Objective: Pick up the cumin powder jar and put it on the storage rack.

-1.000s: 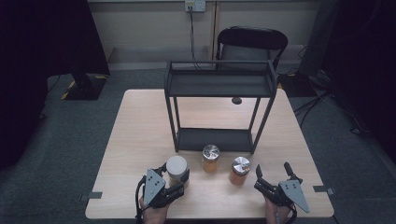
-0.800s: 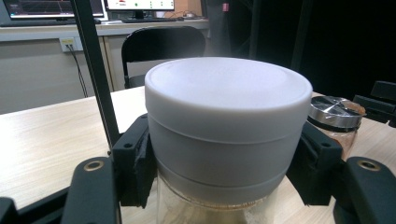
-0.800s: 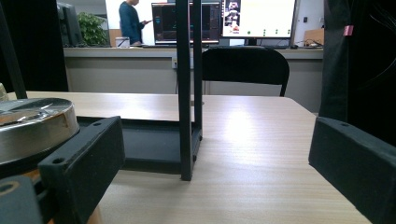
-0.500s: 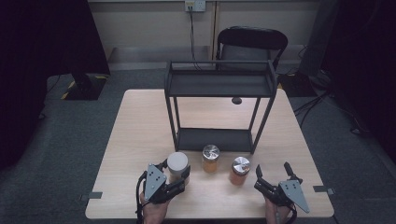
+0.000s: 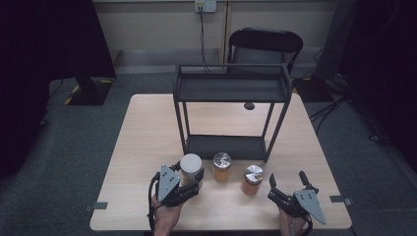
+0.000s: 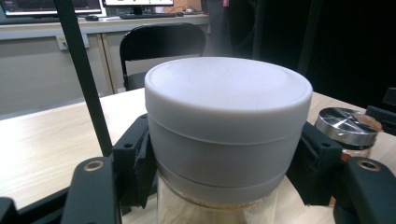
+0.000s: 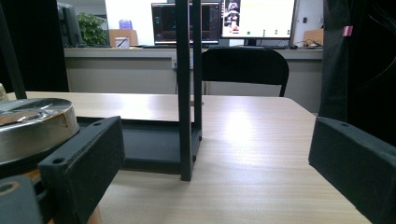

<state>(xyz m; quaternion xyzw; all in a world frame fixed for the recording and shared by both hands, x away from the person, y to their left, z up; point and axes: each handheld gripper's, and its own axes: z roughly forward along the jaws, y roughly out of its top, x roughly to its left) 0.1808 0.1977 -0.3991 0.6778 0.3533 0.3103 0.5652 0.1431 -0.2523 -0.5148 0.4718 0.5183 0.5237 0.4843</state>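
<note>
At the near left of the table [image 5: 147, 128] we hold the left gripper [image 5: 189, 183], its jaws pinching the white-lidded jar [image 5: 190, 166]. In the left gripper view the pads press the jar's sides just under the white lid [image 6: 228, 88], with pale contents visible through the glass below. The jar sits near the table's front edge, left of the other two jars and in front of the black shelf rack [image 5: 231, 110].

Just right of it stands a steel-lidded jar [image 5: 222, 166] with amber contents, close to the rack's lower shelf. Further right and slightly nearer is a second steel-lidded jar [image 5: 253, 179], also amber.

At the near right we hold the right gripper [image 5: 286, 180], its jaws spread wide with nothing between them. It rests just right of the second steel-lidded jar, whose lid shows at the left edge of the right gripper view. Beyond the table stands a black chair [image 5: 265, 44].
</note>
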